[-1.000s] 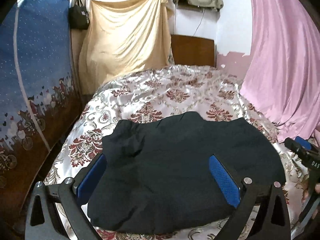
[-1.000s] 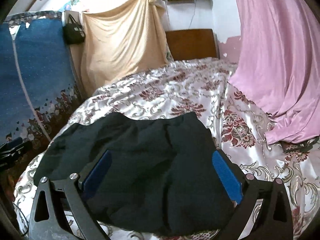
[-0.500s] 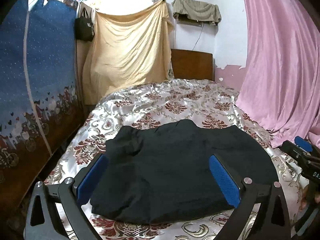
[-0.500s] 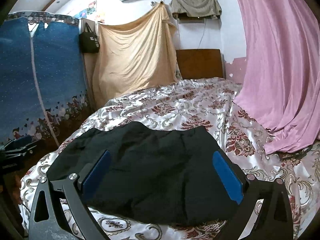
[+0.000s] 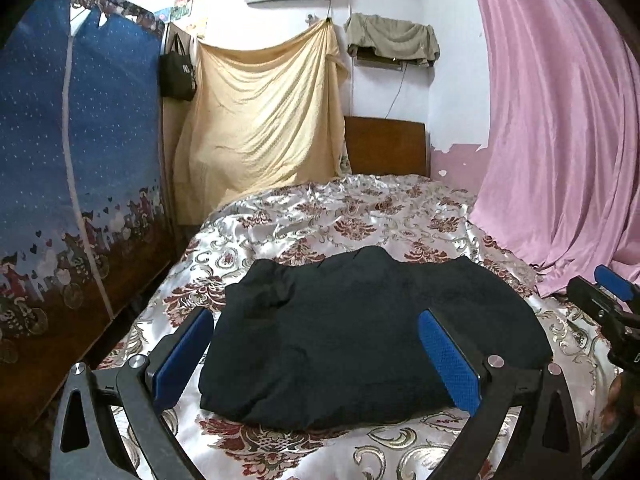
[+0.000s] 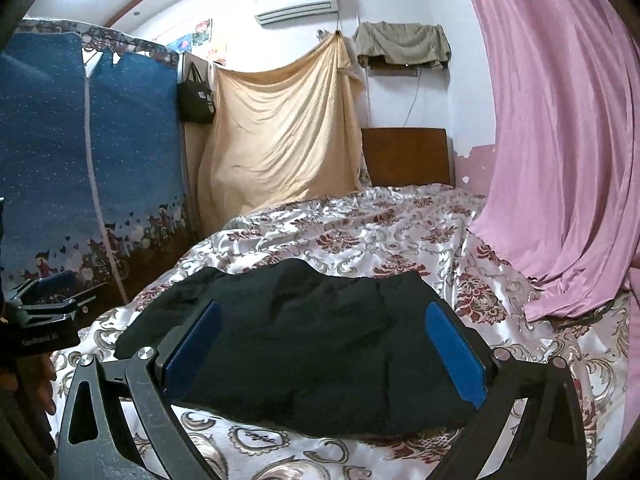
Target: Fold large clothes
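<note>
A black garment (image 5: 368,332) lies folded in a compact rectangle on the floral satin bedspread (image 5: 352,216); it also shows in the right wrist view (image 6: 320,344). My left gripper (image 5: 316,356) is open and empty, held above and just short of the garment's near edge. My right gripper (image 6: 324,352) is open and empty too, above the garment's near edge. The right gripper shows at the right edge of the left wrist view (image 5: 608,304). The left gripper shows at the left edge of the right wrist view (image 6: 48,300).
A blue fabric wardrobe (image 5: 72,168) stands along the bed's left side. A pink curtain (image 5: 560,128) hangs on the right and drapes onto the bed. A beige sheet (image 5: 264,120) and a wooden headboard (image 5: 384,144) are at the far end.
Both grippers have pulled back and risen away from the garment, and the views have tilted up. The garment lies still on the bed.
</note>
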A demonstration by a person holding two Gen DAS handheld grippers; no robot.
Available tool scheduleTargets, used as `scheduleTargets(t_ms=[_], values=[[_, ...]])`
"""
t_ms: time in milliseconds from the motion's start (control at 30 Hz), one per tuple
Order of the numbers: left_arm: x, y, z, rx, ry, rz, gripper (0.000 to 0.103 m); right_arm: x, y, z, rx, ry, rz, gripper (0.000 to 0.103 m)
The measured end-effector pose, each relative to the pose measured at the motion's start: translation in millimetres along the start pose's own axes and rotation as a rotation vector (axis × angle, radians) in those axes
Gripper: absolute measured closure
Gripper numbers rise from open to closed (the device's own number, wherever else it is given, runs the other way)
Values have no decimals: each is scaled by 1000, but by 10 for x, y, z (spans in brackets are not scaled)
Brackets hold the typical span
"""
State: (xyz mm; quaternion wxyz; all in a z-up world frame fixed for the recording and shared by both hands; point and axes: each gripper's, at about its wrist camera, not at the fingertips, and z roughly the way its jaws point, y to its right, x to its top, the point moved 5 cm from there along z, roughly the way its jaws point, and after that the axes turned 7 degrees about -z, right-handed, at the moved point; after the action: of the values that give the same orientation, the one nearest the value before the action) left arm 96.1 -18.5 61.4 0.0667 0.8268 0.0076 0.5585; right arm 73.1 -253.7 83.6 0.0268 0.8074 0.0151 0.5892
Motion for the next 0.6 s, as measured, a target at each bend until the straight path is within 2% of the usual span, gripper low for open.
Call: scheduleTargets(t_ms=[300, 600], values=[[-171, 49, -228, 1, 34, 39, 0, -139, -203, -253, 8, 39, -24, 2], [-474, 25, -338, 21, 41, 71, 0, -414, -266, -328, 5, 16, -36, 3]])
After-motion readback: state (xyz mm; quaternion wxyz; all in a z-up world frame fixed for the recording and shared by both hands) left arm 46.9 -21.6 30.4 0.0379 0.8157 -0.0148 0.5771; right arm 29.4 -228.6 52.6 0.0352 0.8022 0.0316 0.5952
